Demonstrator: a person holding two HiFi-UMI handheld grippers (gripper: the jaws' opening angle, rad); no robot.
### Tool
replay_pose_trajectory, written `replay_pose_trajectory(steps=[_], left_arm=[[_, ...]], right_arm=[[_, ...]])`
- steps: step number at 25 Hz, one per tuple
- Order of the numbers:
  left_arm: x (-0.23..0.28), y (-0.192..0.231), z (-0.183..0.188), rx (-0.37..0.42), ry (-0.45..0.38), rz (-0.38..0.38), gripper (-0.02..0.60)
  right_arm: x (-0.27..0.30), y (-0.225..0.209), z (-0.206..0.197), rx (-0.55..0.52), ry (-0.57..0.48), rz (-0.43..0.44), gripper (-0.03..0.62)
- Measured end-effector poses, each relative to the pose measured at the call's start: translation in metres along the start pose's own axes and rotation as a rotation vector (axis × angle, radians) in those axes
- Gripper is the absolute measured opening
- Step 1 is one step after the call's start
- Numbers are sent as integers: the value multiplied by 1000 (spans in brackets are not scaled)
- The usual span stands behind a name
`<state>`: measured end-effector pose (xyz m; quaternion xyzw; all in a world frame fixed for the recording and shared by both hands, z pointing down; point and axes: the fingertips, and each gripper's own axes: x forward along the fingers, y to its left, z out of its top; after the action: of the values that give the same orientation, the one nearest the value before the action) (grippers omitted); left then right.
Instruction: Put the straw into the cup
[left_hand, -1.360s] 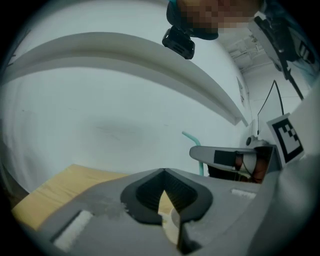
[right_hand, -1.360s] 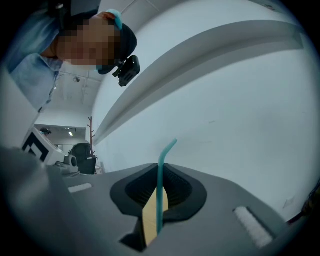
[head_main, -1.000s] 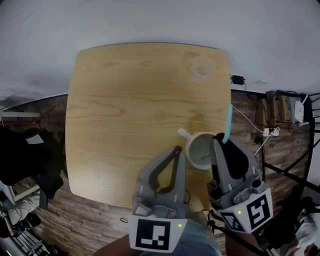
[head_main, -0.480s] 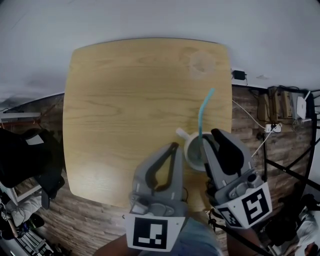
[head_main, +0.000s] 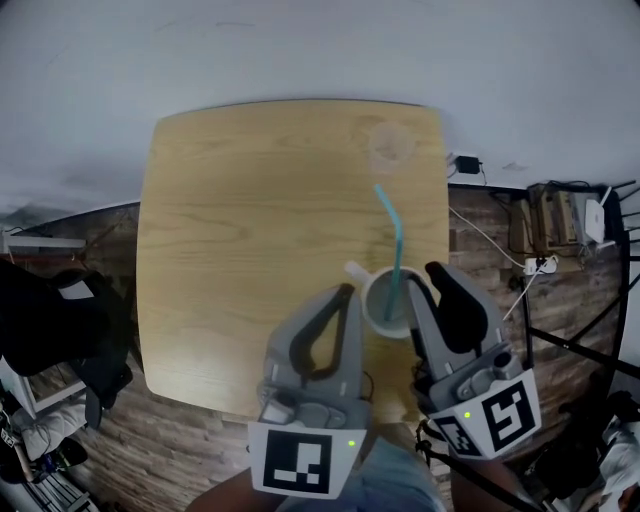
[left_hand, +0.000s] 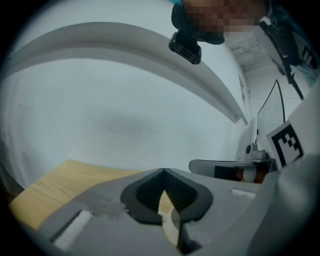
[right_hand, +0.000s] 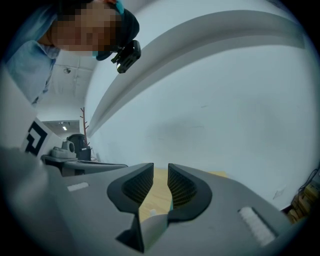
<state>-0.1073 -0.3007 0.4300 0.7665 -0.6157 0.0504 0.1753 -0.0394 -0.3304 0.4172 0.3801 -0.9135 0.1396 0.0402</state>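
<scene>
A white cup with its handle to the far left stands near the wooden table's front right corner. A teal bendy straw stands in the cup and leans away from me, its bent top to the left. My right gripper is just right of the cup, jaws a narrow gap apart, with the straw outside them. In the right gripper view the cup and a sliver of straw show below the jaws. My left gripper sits by the cup's left side, shut, cup behind it.
A pale round stain marks the table's far right corner. Right of the table, cables and a power strip lie on the wood-plank floor. Dark bags sit to the left of the table. A light wall is beyond.
The straw's top swung from right of the cup over to the left, and the straw now leans in the cup away from the right gripper. Both grippers shifted only slightly.
</scene>
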Motion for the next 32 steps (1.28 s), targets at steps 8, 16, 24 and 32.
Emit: replay_pose_trajectory(steps=[8, 16, 24, 32], left_arm=[[-33, -39, 70, 85, -148, -21, 17], [-69, -74, 136, 195, -308, -18, 17], [-102, -98, 176, 266, -403, 0, 17], [-111, -111, 187, 260, -435, -5, 17]], right_arm=[[-44, 22, 75, -80, -146, -13, 26], [-87, 48, 139, -150, -271, -30, 8], [-118, 68, 181, -217, -344, -27, 6], [-132, 74, 190, -240, -371, -15, 6]])
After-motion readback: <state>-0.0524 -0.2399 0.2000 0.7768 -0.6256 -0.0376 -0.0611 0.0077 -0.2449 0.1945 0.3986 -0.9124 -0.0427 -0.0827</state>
